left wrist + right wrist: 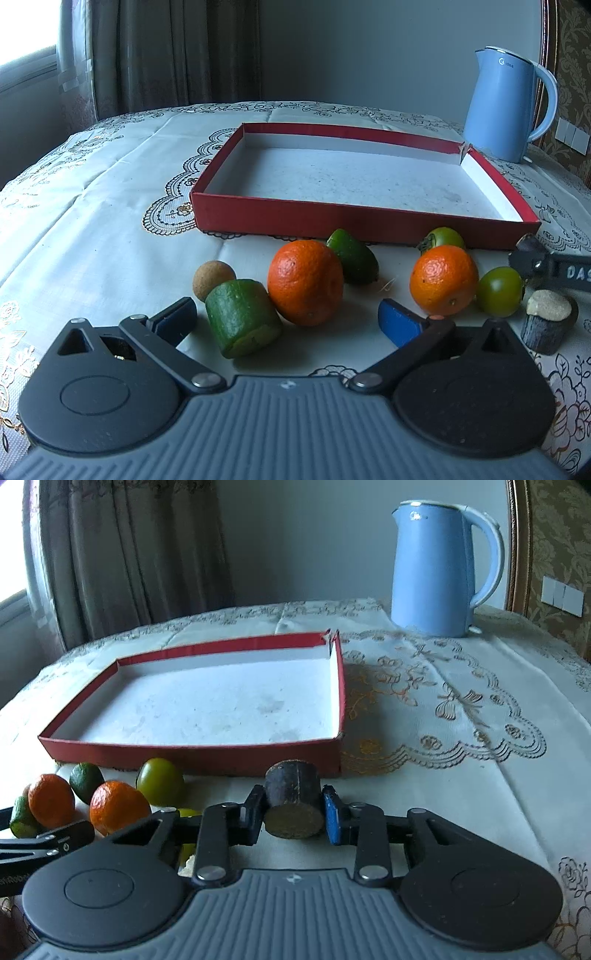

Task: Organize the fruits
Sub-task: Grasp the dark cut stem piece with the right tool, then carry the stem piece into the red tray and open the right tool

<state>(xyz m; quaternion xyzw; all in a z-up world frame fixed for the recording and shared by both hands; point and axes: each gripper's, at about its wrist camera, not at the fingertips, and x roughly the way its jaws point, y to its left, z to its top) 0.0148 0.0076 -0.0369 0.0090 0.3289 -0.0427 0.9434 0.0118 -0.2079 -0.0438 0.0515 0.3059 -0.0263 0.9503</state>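
My right gripper [293, 812] is shut on a dark brown stub with a tan end face [293, 801], just in front of the red box's [184, 753] near wall. My left gripper [288, 321] stands open and low over the cloth. A cut green fruit piece [242, 317] and an orange [304, 282] lie between its blue fingers, touched by neither. A second orange [443, 280], a lime [352, 254], a round green fruit [498, 291], a greenish fruit with a calyx [445, 236] and a tan ball [214, 275] sit before the shallow red box [332, 221].
A blue kettle [498, 107] stands behind the box's right far corner, also seen in the right wrist view as the blue kettle [432, 572]. The table wears a lace-patterned cloth [461, 709]. Curtains hang behind the table's far edge.
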